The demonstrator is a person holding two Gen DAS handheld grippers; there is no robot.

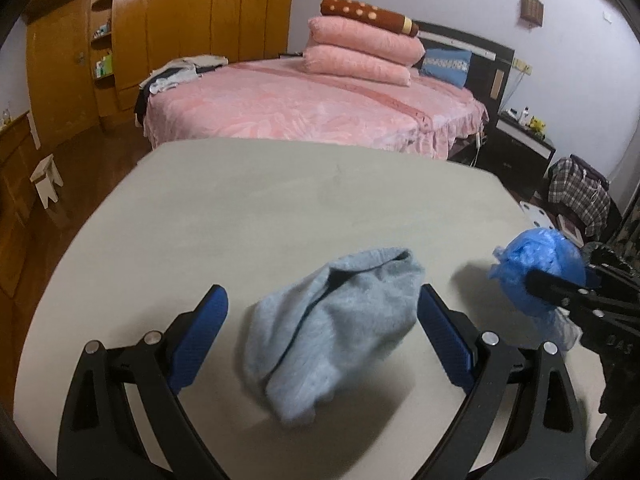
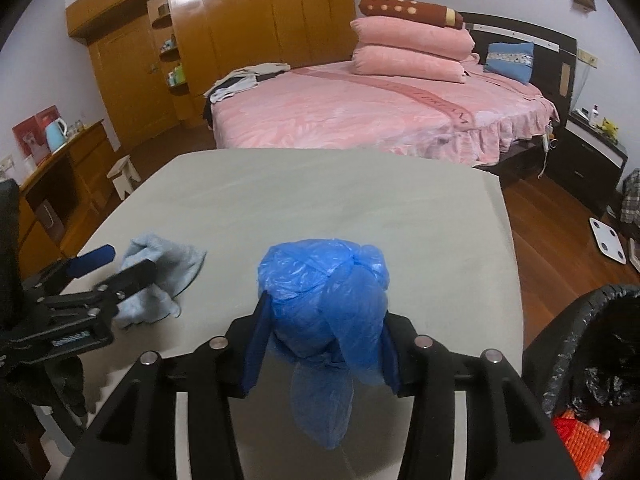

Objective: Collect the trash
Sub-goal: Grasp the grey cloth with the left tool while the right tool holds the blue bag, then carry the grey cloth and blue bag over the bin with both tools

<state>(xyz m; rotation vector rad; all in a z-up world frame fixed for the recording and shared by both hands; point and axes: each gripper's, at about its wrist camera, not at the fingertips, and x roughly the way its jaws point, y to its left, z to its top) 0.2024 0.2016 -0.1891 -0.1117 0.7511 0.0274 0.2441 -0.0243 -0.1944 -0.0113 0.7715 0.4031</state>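
A crumpled blue plastic bag [image 2: 324, 304] is clamped between the pads of my right gripper [image 2: 324, 320] and held above the grey table [image 2: 320, 200]; it also shows in the left wrist view [image 1: 536, 268]. A light blue cloth [image 1: 332, 328] lies bunched on the table between the open fingers of my left gripper [image 1: 322, 304], which touch nothing. The cloth also shows at the left of the right wrist view [image 2: 160, 276]. A bin lined with a black bag [image 2: 592, 344] stands by the table's right edge, with orange trash [image 2: 580, 440] inside.
A pink bed [image 2: 360, 112] with stacked pillows stands beyond the table. A wooden wardrobe [image 2: 240, 32] lines the far wall. A small white stool [image 2: 124, 176] and a low cabinet with a kettle [image 2: 56, 132] stand to the left. A white scale [image 2: 608, 240] lies on the floor at right.
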